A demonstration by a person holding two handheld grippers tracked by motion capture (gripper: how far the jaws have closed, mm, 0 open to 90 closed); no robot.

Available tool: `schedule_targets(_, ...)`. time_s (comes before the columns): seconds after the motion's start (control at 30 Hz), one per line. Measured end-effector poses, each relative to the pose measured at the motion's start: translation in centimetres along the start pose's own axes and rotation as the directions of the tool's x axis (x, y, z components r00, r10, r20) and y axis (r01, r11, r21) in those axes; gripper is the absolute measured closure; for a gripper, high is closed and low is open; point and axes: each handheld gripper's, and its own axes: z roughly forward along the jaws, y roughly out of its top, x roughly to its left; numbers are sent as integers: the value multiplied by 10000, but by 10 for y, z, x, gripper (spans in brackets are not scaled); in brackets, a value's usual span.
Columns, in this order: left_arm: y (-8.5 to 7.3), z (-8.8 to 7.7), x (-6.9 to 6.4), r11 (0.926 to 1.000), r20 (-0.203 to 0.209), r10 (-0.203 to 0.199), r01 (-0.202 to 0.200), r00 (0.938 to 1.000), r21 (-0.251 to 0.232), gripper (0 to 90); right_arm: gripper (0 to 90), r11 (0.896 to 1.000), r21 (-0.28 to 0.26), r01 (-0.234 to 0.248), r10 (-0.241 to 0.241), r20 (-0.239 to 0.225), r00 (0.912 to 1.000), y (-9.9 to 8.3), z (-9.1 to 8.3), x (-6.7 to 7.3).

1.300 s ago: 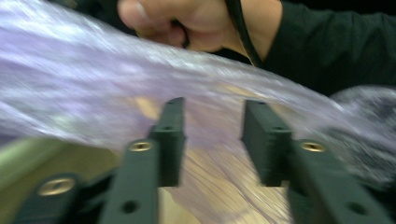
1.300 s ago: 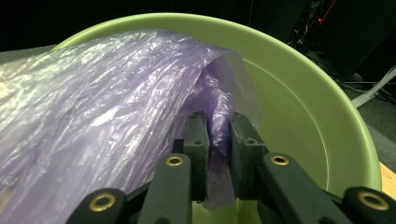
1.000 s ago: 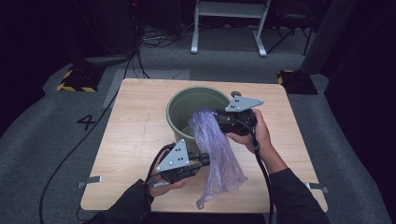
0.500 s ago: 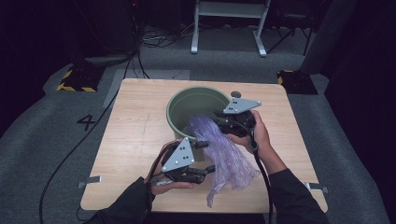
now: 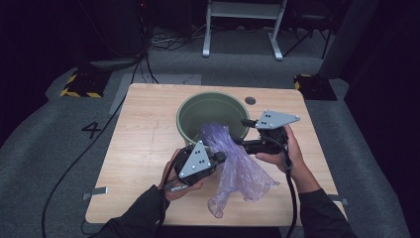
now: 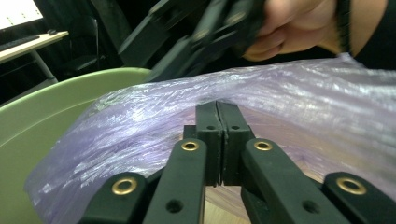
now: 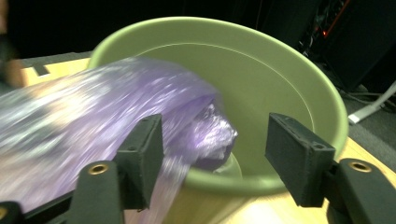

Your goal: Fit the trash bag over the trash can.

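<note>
While the high view takes in the whole wooden table [image 5: 133, 163] with both hands on it, the left gripper view brings up close what it cannot resolve: the left gripper [image 6: 218, 135] has its jaws pressed flat together, having just been closing, against the purple plastic bag [image 6: 289, 107]; whether film is pinched between them I cannot tell; the right gripper view shows the right gripper [image 7: 212, 154] with its jaws standing well apart, having just been opening, the bag passing beside its left pad and not clamped; counted, there are two grippers, one bag, one green bucket [image 5: 190, 111]; the bag's upper end drapes over the bucket's near rim and hangs just inside, while its crumpled tail lies on the table between the two hands.
</note>
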Motion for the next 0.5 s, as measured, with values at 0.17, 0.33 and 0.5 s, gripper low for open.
schedule_targets(0.17, 0, 1, 1, 10000, 60, -44, 44, 10000, 13, 897, 324, 9996, -266, 136, -136, 5, 9999, -11, -28, 2)
schedule_targets(0.33, -1, 3, 1, 9999, 124, -1, -1, 9999, 106, 898, 293, 9990, -421, 152, -152, 2, 9999, -22, -50, 5)
schedule_targets(0.5, -1, 2, 3, 9999, 160, -62, 60, 9999, 135, 898, 283, 9971, -718, 249, -268, -267, 9993, -32, -67, 13)
